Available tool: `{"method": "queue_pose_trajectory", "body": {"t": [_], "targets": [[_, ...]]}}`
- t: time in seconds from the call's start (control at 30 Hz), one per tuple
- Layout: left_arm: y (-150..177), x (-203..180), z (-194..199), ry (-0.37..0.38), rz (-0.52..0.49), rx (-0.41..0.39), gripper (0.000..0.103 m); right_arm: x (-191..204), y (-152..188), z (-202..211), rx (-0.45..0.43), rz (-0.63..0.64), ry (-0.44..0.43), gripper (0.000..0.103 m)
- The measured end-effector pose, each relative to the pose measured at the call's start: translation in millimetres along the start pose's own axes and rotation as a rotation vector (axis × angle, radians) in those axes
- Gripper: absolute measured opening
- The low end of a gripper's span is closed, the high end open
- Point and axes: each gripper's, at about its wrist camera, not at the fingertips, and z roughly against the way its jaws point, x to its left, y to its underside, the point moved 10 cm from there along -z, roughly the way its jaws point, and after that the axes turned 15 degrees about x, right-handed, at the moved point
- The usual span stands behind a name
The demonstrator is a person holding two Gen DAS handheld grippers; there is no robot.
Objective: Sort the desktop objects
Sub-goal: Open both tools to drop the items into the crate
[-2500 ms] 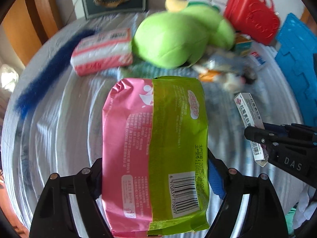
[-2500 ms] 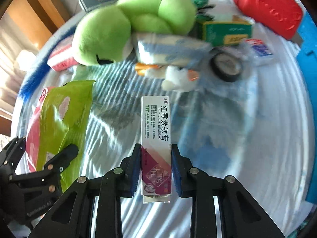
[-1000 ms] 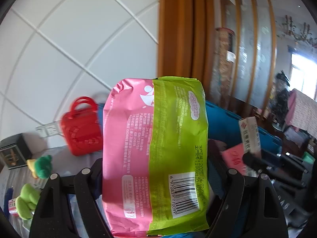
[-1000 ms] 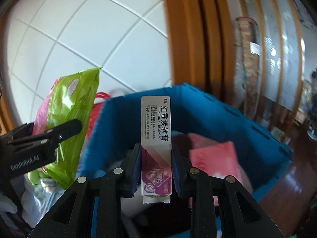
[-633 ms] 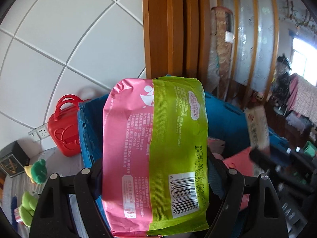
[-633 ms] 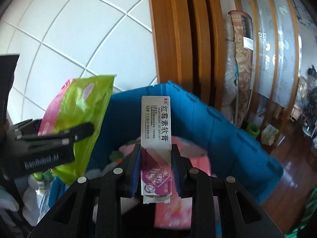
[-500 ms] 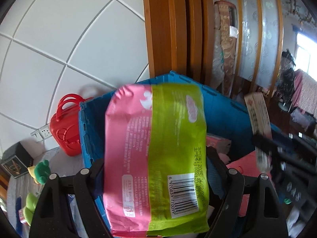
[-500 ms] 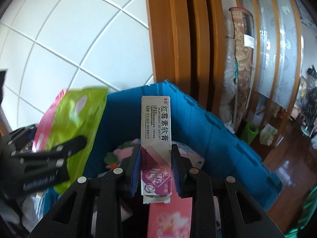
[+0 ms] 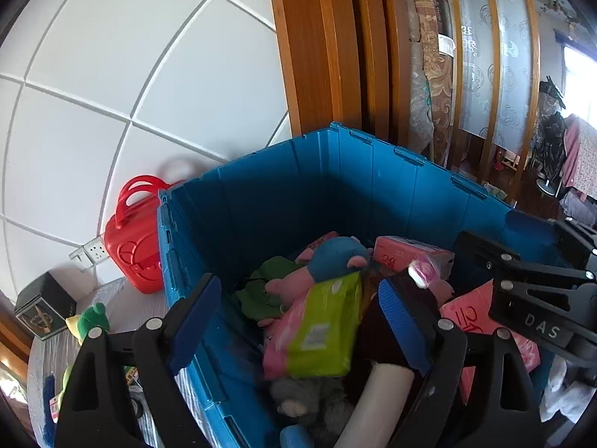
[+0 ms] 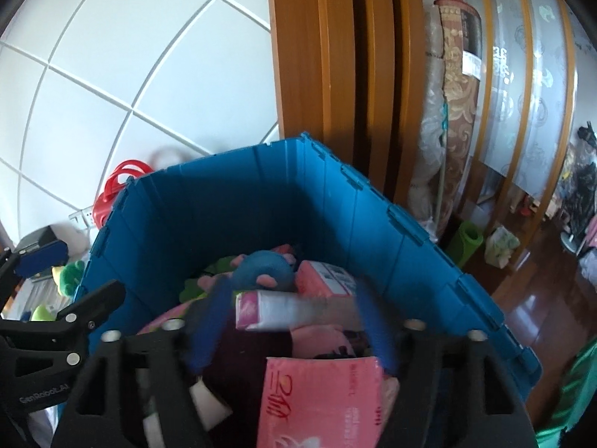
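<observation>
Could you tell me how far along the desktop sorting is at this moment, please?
Done: the pink-and-green packet and the ointment box are in the blue crate among other items. In hand: nothing; the left gripper and right gripper have just been opening, jaws apart. Left: the green plush and black box remain on the table.

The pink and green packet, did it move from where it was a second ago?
Yes. The pink and green packet has dropped from between the left gripper's fingers, just opened, down into the blue crate.
</observation>
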Motion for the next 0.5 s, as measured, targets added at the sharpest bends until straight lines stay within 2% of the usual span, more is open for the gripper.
{"method": "queue_pose_trajectory", "body": {"t": [0.1, 0.17, 0.2, 0.33, 0.5], "targets": [[6, 1, 4, 0.003, -0.002, -0.007, 0.087, 2, 2, 8, -0.023, 0.008, 0.012, 0.083], [11, 3, 8, 0.016, 0.003, -0.014, 0.087, 2, 4, 13, -0.039, 0.008, 0.024, 0.097], [14, 6, 11, 0.025, 0.011, -0.020, 0.087, 3, 5, 16, -0.051, 0.010, 0.028, 0.099], [28, 20, 30, 0.043, 0.047, -0.062, 0.087, 11, 16, 35, -0.100, 0.017, 0.018, 0.102], [61, 49, 56, 0.048, 0.109, -0.136, 0.087, 39, 40, 60, -0.142, 0.044, -0.059, 0.103]]}}
